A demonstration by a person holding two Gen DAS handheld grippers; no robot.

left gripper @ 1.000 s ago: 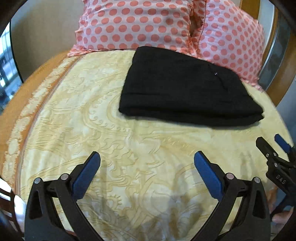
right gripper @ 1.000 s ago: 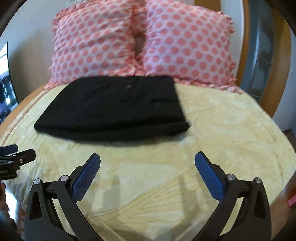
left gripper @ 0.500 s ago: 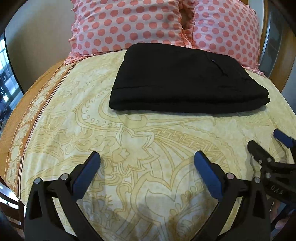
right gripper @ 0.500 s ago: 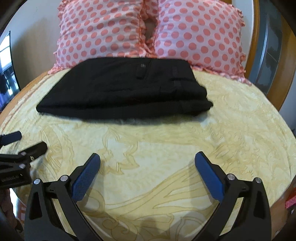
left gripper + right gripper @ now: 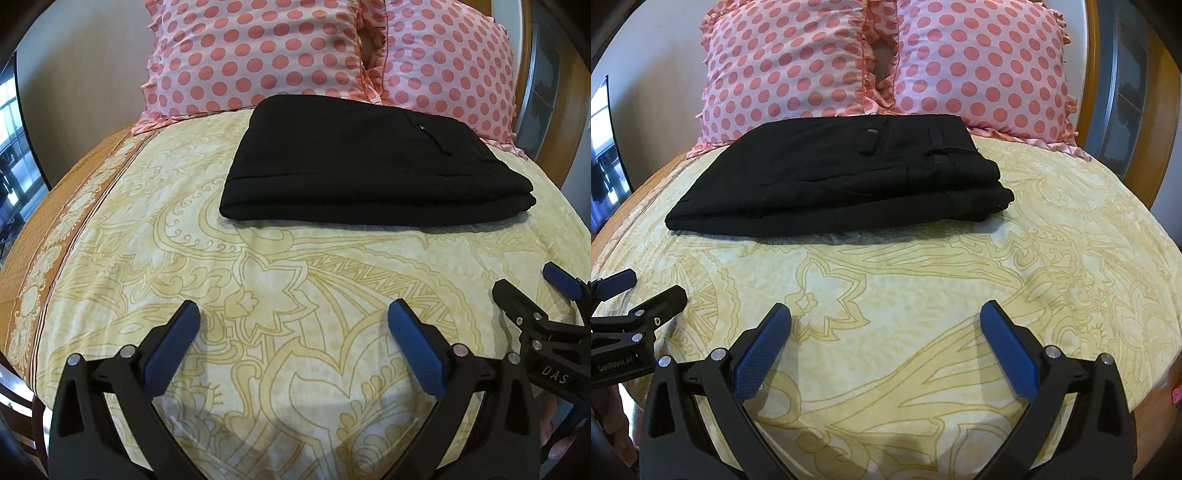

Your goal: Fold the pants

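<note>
The black pants (image 5: 834,177) lie folded into a compact stack of layers on the yellow patterned bedspread (image 5: 923,295), directly in front of the two pink polka-dot pillows (image 5: 886,62). The far edge of the stack lies against the foot of the pillows, or just short of it.

Handling, as a judgement: the fabric is soft, limp and light, not slippery and not fragile. A single layer lifted alone is likely to drape and undo the stack. The layered edges show at the end of the stack nearest the wooden bed frame (image 5: 1160,140), where the waistband and belt loops sit. If any further fold or shift is wanted, pinch through all the layers at the two near corners, one tong per corner.

The left gripper (image 5: 291,325) is spread wide and holds nothing. The right gripper (image 5: 886,321) is likewise spread wide and empty. Both hover above bare bedspread, well apart from the pants and on the near side of them.

Room for movement: the bedspread between the tongs and the pants is bare. The pillows block travel beyond the pants. The bedspread's orange border (image 5: 40,236) marks the side limit.
</note>
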